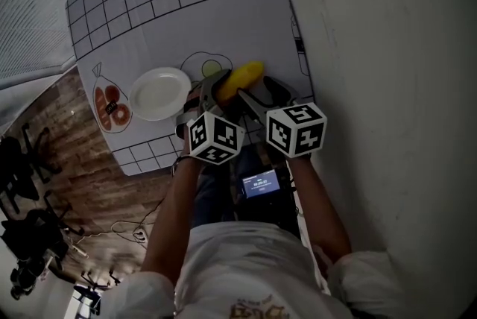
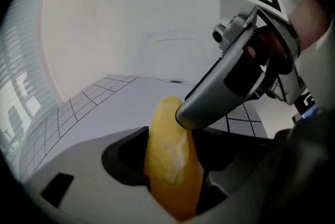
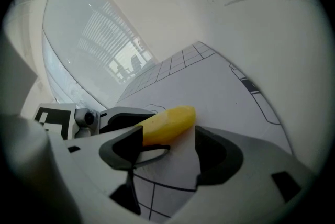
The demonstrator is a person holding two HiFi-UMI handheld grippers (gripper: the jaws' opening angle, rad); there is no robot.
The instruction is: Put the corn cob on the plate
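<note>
In the head view the yellow corn cob (image 1: 240, 80) lies over the white grid mat (image 1: 186, 19), right of the empty white plate (image 1: 160, 92). My left gripper (image 1: 216, 90) is shut on the cob's near end. In the left gripper view the cob (image 2: 170, 165) fills the gap between the left gripper's (image 2: 175, 149) dark pads. My right gripper (image 1: 261, 98) stands open just right of it, and one finger (image 2: 230, 87) of the right gripper touches the cob's side. In the right gripper view the cob (image 3: 167, 122) sits by the left jaw of my right gripper (image 3: 170, 152), with bare mat between the jaws.
A pale wall (image 1: 373, 49) runs close along the mat's right edge. Printed drawings mark the mat: a red bag (image 1: 112, 107) left of the plate and an egg outline (image 1: 205, 64) behind the cob. Wooden floor (image 1: 67, 131) and dark chairs (image 1: 30, 161) lie beyond the table's left edge.
</note>
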